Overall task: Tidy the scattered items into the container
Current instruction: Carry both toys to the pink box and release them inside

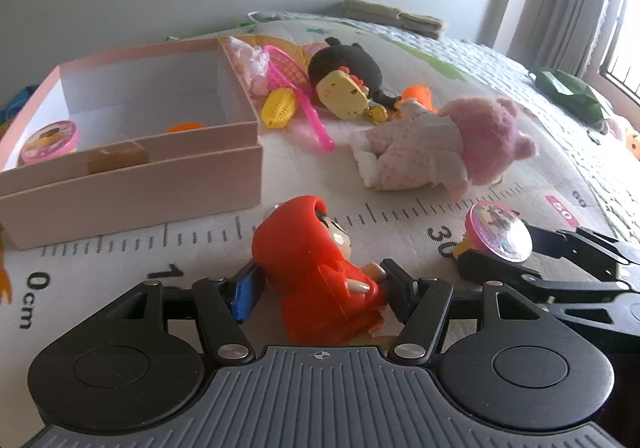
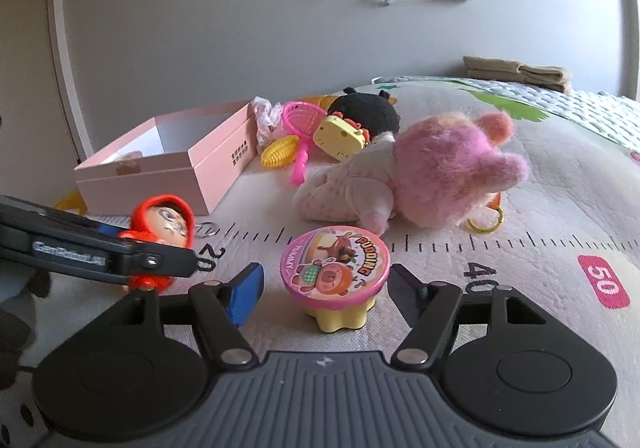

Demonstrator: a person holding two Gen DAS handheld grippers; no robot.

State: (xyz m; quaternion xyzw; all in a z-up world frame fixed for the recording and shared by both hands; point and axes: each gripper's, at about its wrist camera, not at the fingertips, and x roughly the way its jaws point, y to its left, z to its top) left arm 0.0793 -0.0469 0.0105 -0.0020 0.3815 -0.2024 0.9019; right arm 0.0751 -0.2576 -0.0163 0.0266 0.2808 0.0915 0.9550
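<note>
Nearest the left camera, the left gripper (image 1: 320, 284) is clamped on the red doll (image 1: 316, 268), while the right gripper (image 2: 326, 288) stands apart around the pudding cup (image 2: 335, 268), pads not touching. At ten o'clock the box (image 1: 132, 184) holds only another cup (image 1: 50, 140) and an orange piece; the pink plush (image 1: 440, 144), racket (image 1: 298, 84) and black plush (image 1: 348, 64) at one o'clock are left, so it's early
</note>
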